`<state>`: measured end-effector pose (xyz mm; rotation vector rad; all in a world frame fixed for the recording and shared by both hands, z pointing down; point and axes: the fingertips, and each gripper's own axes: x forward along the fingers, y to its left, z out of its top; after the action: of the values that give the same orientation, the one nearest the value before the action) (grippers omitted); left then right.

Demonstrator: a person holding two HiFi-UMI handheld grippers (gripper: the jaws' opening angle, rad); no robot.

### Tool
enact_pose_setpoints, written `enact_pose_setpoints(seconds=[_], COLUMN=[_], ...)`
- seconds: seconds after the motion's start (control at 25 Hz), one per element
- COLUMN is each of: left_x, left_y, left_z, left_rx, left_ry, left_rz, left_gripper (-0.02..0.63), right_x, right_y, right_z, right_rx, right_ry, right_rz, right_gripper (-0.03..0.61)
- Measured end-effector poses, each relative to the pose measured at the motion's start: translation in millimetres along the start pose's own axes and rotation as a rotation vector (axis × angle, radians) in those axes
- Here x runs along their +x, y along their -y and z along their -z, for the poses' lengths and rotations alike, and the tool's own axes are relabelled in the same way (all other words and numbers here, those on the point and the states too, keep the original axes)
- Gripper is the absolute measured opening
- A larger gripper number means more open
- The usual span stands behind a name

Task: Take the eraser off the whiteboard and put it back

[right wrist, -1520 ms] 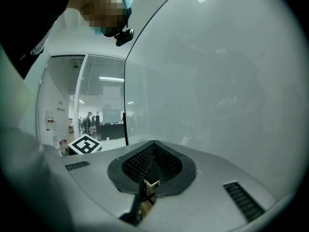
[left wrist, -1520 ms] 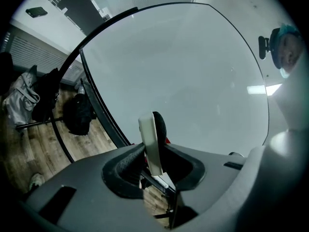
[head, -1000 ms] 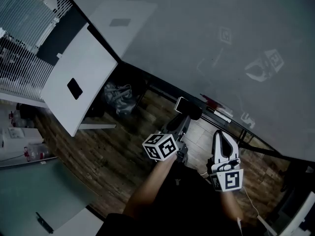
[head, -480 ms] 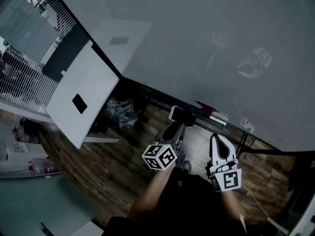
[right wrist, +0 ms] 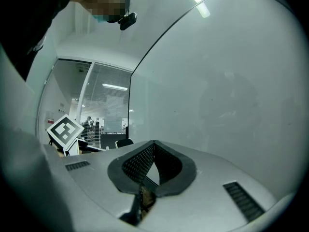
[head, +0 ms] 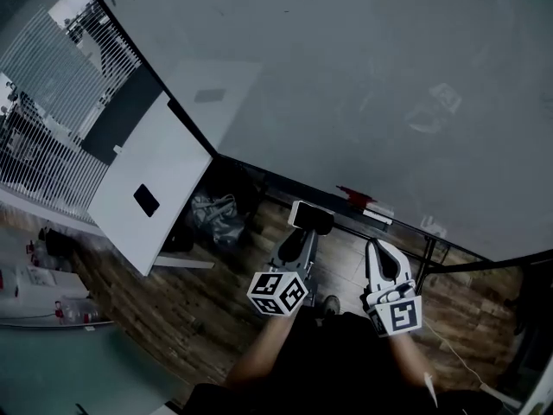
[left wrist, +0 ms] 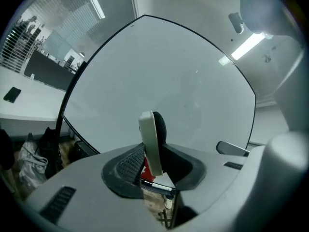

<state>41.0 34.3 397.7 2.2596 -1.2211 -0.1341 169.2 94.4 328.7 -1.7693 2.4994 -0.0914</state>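
In the head view my left gripper point(head: 305, 232) is shut on the eraser point(head: 309, 217), a white block with a black felt side, just below the whiteboard's point(head: 363, 85) lower edge. The left gripper view has the eraser point(left wrist: 150, 141) standing edge-up between the pads of my left gripper point(left wrist: 153, 156), with the whiteboard point(left wrist: 159, 86) behind and apart from it. My right gripper point(head: 384, 259) hovers to the right of the eraser. Its tips meet in the right gripper view point(right wrist: 153, 143) with nothing between them, facing the whiteboard point(right wrist: 227, 91).
A red item point(head: 352, 196) and a marker point(head: 378, 215) lie on the board's ledge. A white desk point(head: 164, 158) with a black phone point(head: 145, 200) stands at the left, a grey bag point(head: 214, 219) under it on the wooden floor point(head: 173, 301). The board's stand leg point(head: 427, 254) drops at right.
Both grippers have risen toward the board's lower edge, the left one more. The left gripper has rolled with the eraser still in it.
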Motion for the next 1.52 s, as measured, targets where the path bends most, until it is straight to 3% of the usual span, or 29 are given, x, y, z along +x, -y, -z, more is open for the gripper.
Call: enact_pose_setpoints(seconds=[0.16,0.56,0.92,1.52], left_x=[-15.7,-51.9,-66.5,-72.9], left_y=[14.7,37.4,42.4,42.4], left_z=[-12.0,-17.4,-17.4,-14.0], left_rx=[0.145,0.303,0.345,0.330], left_ry=[0.033,0.077,0.096,0.104], left_rz=[-0.012,-0.022,-0.045,-0.052], left_gripper=[0.118,0.118,0.118,0.118], right_x=[-6.7,-27.0,-28.1,-29.3], right_y=[-1.5,-6.1,-8.9,-11.0], right_z=[-4.6,3.3,5.1,7.9], right_rx=[-0.001,0.036,0.049,0.053], right_ry=[0.005,-0.030,-0.032,-0.035], right_rz=[0.013,0.027,0.017,0.000], right_gripper=[0.015,0.015,0.015,0.015])
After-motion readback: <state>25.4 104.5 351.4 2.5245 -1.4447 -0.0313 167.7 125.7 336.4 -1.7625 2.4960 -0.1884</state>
